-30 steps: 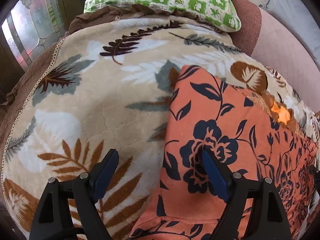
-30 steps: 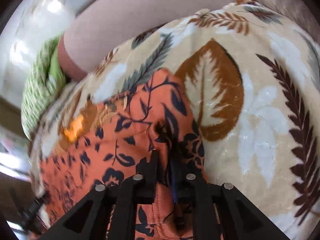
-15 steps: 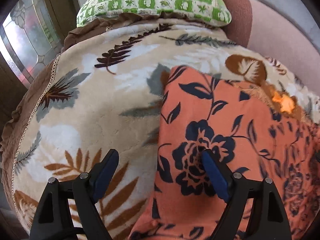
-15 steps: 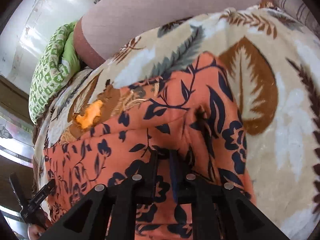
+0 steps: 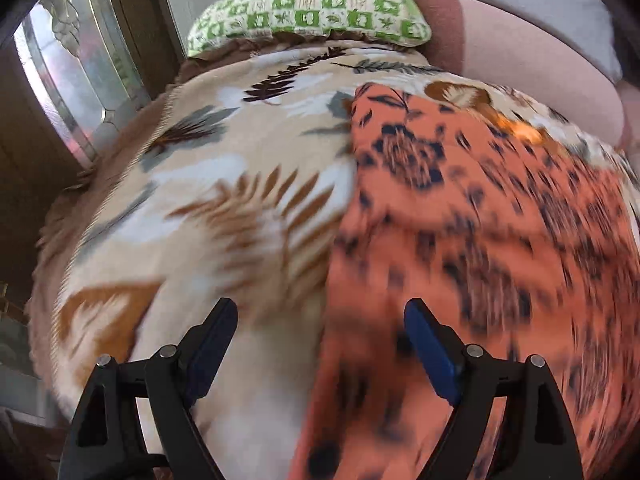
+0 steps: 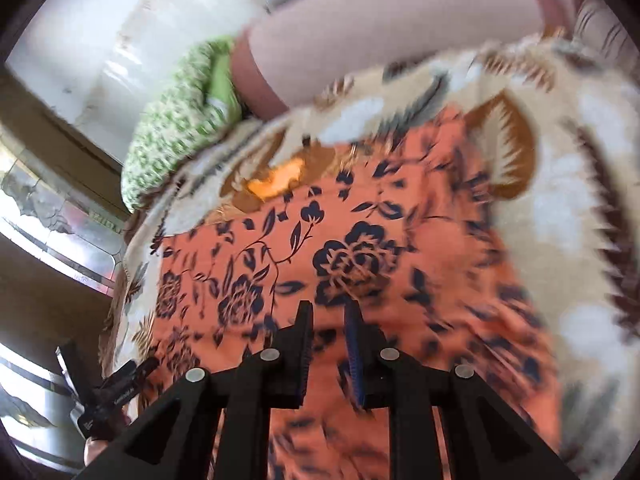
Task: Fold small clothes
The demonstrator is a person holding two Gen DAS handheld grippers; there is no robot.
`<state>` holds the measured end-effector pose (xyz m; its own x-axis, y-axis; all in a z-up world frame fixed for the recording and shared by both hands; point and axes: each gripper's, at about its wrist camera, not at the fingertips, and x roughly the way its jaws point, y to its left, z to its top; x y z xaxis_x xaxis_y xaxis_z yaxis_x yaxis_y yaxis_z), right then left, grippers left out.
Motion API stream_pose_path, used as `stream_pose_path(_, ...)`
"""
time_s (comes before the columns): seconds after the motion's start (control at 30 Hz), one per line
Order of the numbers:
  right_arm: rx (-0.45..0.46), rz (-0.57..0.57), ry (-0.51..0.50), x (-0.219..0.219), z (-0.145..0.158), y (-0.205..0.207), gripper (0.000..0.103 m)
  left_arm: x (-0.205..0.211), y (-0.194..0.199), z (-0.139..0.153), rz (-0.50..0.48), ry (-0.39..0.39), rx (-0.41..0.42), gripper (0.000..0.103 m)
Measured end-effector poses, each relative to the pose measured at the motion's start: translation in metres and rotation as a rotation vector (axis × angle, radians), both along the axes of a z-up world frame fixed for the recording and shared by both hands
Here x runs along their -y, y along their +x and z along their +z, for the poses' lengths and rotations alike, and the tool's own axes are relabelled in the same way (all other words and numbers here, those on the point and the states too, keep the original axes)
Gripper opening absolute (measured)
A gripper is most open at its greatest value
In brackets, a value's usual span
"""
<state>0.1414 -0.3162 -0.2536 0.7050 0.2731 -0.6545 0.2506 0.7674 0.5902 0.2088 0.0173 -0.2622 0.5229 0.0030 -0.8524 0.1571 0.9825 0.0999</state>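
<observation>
Left gripper [image 5: 320, 334]: jaws spread wide with nothing between them, pads clear of the cloth; the orange garment's left edge runs under the gap, so one finger hangs over the blanket and the other over the garment.
Right gripper [image 6: 328, 320]: jaws only narrowly parted and no cloth pinched — a slim gap shows between the pads, and the garment lies beyond and below them rather than in the grip.
Orange garment [image 5: 480, 220]: orange fabric printed with dark blue flowers, spread flat on the blanket, filling the right half of the left wrist view and the centre of the right wrist view [image 6: 340, 248].
Blanket [image 5: 200, 200]: cream, with brown and grey leaf prints, covering the bed under the garment on every visible side.
Green pillow [image 5: 312, 12]: checked green and white, at the far end of the bed, well apart from the garment.
Pink cushion [image 5: 540, 64]: beside the pillow, along the far edge.
Window [image 5: 72, 72]: patterned glass in a dark frame, left of the bed.
Hard to make out: both views are motion-blurred — the garment's near edge is cut off behind the grippers, and whether it is already folded cannot be told.
</observation>
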Motion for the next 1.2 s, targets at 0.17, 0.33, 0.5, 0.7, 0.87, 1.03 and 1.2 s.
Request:
stream_pose_path(0.17,-0.026,0.019,0.010,0.016,-0.007,-0.095,0.062,-0.045,-0.059,0.011,-0.044,-0.028,-0.025,0.086)
stream_pose_path(0.33,-0.097,-0.018,-0.021,0.040,-0.022,-0.171,0.069,-0.088,-0.082,0.007,-0.019,-0.074,-0.098,0.086)
stream_pose_path(0.5,-0.158,-0.044,0.036,0.057,-0.042,-0.209,0.069,-0.095,-0.092,0.003,-0.056,-0.194,-0.202,0.069)
stream_pose_path(0.7,-0.267,0.007,0.150,0.058,-0.075,-0.225,0.069,-0.075,-0.096,-0.003,-0.135,-0.210,-0.288,0.048)
stream_pose_path(0.87,-0.395,0.057,0.220,0.052,-0.106,-0.216,0.065,-0.069,-0.091,-0.016,-0.105,-0.237,-0.365,0.048)
stream_pose_path(1.03,-0.393,0.198,0.205,0.025,-0.101,-0.207,0.008,-0.066,-0.091,-0.021,-0.124,-0.243,-0.373,0.048)
stream_pose_path(1.2,-0.186,0.257,0.212,0.006,-0.046,-0.204,0.007,-0.066,-0.093,-0.024,-0.155,-0.242,-0.370,0.024)
